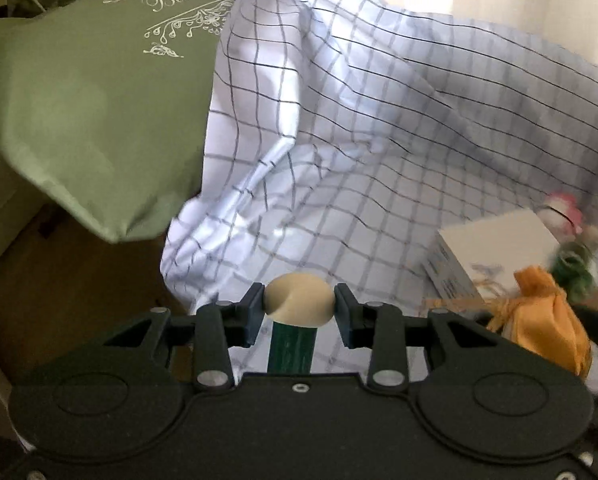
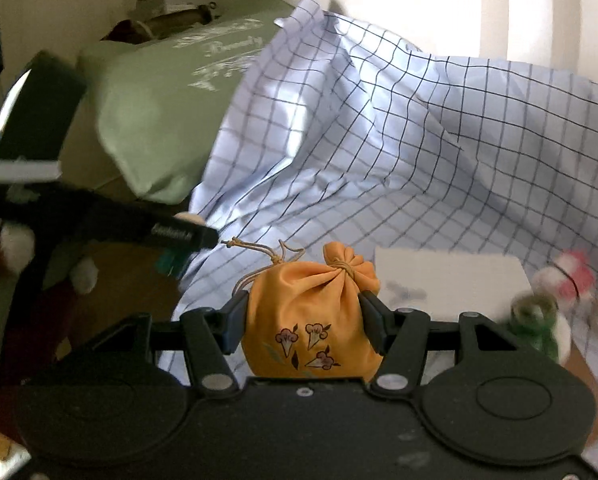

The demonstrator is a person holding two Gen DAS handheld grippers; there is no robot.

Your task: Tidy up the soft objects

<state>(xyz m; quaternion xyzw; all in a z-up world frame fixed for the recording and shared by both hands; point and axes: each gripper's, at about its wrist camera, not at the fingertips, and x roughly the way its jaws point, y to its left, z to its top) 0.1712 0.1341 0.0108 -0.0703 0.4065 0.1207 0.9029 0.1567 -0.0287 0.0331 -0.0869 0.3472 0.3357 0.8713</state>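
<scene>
My left gripper (image 1: 299, 305) is shut on a cream egg-shaped head (image 1: 300, 299) of a soft toy whose dark green body (image 1: 292, 350) hangs below the fingers. In the right wrist view my right gripper (image 2: 304, 316) is shut on an orange drawstring pouch (image 2: 311, 316) with flower prints, held above the checked bedding (image 2: 379, 152). The same pouch (image 1: 547, 320) shows at the right of the left wrist view. The left gripper (image 2: 179, 236) appears at the left of the right wrist view.
A green pillow (image 1: 91, 120) printed "Beauty" lies at the left on the bed. A white box (image 2: 451, 280) rests on the checked sheet, with a pink-and-white plush (image 2: 571, 276) and a green plush (image 2: 539, 320) beside it. Brown floor (image 1: 59, 300) lies below left.
</scene>
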